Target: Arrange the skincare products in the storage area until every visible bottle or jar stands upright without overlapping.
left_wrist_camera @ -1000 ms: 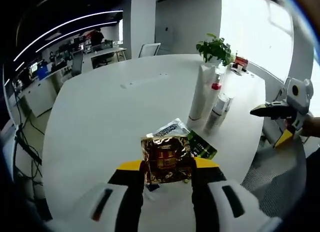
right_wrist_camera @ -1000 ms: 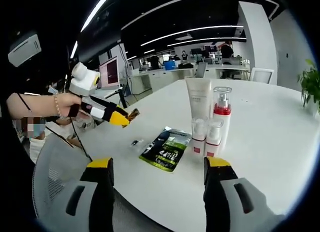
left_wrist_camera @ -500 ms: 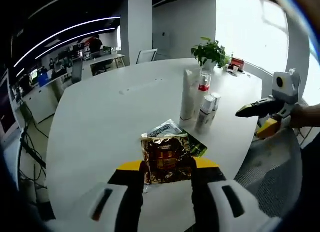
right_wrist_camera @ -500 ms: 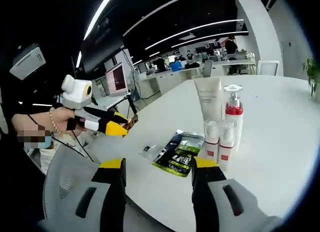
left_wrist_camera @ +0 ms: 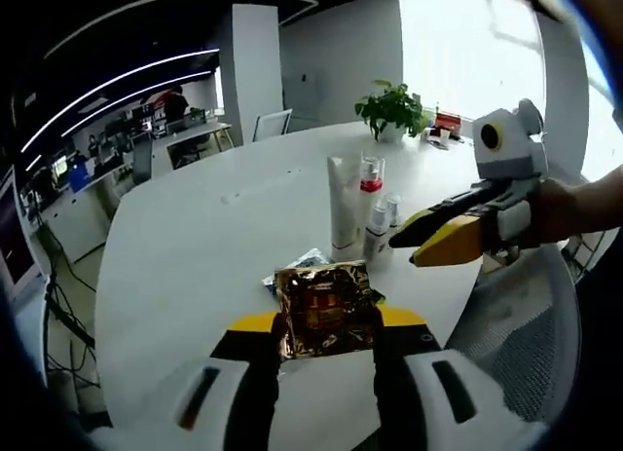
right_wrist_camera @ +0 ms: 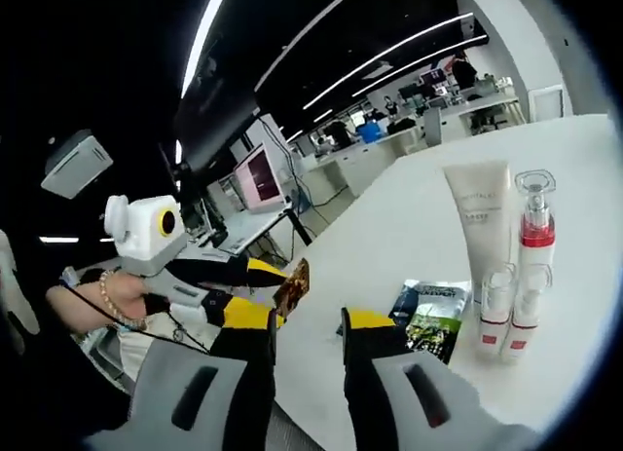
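Left gripper view: the left gripper (left_wrist_camera: 326, 326) keeps pinching the gold sachet (left_wrist_camera: 324, 308), lifted clear of the tabletop's (left_wrist_camera: 195, 256) near edge. The right gripper (right_wrist_camera: 304, 326) has narrowed its jaws almost together, empty. Tube (left_wrist_camera: 343, 200) and pump bottles (left_wrist_camera: 370, 203) stand upright together, so only the green sachet (right_wrist_camera: 433, 319) lies loose.

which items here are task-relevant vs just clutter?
Task items:
- white tube, upright
- pump bottle with red collar, upright
- two small bottles, upright beside them
- gold sachet, held in the left gripper
- green-black sachet, flat on the white table

Lying about:
- potted plant
- red item near it
- desks and monitors behind
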Motion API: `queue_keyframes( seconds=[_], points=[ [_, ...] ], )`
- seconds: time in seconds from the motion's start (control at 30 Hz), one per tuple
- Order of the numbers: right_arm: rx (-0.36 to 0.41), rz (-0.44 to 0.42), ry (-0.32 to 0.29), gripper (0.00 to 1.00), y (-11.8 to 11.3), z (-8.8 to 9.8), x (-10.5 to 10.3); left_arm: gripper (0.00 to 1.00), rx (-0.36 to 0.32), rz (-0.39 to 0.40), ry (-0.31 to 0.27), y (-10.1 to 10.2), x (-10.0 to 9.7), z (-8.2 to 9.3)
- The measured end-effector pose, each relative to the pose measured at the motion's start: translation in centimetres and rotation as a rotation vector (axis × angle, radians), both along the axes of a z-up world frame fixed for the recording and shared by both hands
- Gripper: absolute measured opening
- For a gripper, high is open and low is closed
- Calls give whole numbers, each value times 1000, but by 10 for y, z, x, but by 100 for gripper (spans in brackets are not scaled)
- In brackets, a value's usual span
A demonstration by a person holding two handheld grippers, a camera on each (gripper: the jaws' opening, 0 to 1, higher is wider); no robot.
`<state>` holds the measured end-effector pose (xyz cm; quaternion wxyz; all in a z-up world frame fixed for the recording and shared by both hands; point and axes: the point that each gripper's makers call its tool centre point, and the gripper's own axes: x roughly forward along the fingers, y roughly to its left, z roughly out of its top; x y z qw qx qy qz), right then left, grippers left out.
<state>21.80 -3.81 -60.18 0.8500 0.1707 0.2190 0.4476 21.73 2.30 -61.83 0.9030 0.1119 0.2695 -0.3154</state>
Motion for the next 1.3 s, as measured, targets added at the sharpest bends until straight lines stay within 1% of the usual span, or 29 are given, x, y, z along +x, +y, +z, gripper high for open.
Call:
queue_keyframes(
  seconds=[0.03,0.07,0.1,0.17,0.2,0.3,0.33,0.37,0.43,0.5,0.53,0.6,0.67,0.77,0.87,1.07,1.13,1.2,1.23,1.27,1.3],
  points=[
    [6,-2,13,21,1,0,1,41,-1,-1,0,0,0,0],
    [20,1,42,18,5,-2,1,41,-4,-6,-2,-2,0,1],
    [25,4,49,15,6,-2,2,41,-4,-8,-3,-2,0,1],
    [22,4,60,12,8,-4,4,41,5,-16,-10,-5,0,2],
    [23,3,58,12,9,-3,5,41,-1,-15,-9,-4,1,2],
    [33,11,93,14,11,-7,8,41,-3,-16,-9,-4,2,2],
    [28,11,96,14,12,-9,9,41,1,-17,-11,-4,3,2],
    [24,11,97,13,13,-8,6,41,4,-18,-12,-4,4,2],
    [35,13,112,12,15,-9,6,41,11,-22,-15,-4,5,1],
    [44,9,119,11,15,-11,13,41,18,-27,-18,-5,4,2],
    [43,10,123,11,15,-13,14,41,19,-29,-19,-5,5,2],
    [45,17,133,9,19,-14,10,41,19,-32,-19,-5,5,2],
    [50,25,145,4,20,-15,9,41,23,-38,-20,-7,6,1],
    [76,26,172,2,21,-14,11,41,29,-38,-20,-8,7,1],
    [105,35,203,1,22,-14,9,42,17,-31,-3,-6,8,-2],
    [113,37,222,1,21,-16,11,43,-20,-37,14,-7,7,-4],
    [114,38,228,1,19,-14,11,43,-56,-36,36,-6,6,-3],
    [117,42,228,1,18,-12,12,41,-97,-26,62,-4,3,-4],
    [116,44,227,1,16,-13,13,40,-100,-26,62,-3,3,-4],
    [113,45,226,1,15,-13,14,39,-119,-22,65,0,2,-3],
    [110,49,221,1,15,-11,12,38,-158,-9,80,0,0,-2]
  ],
)
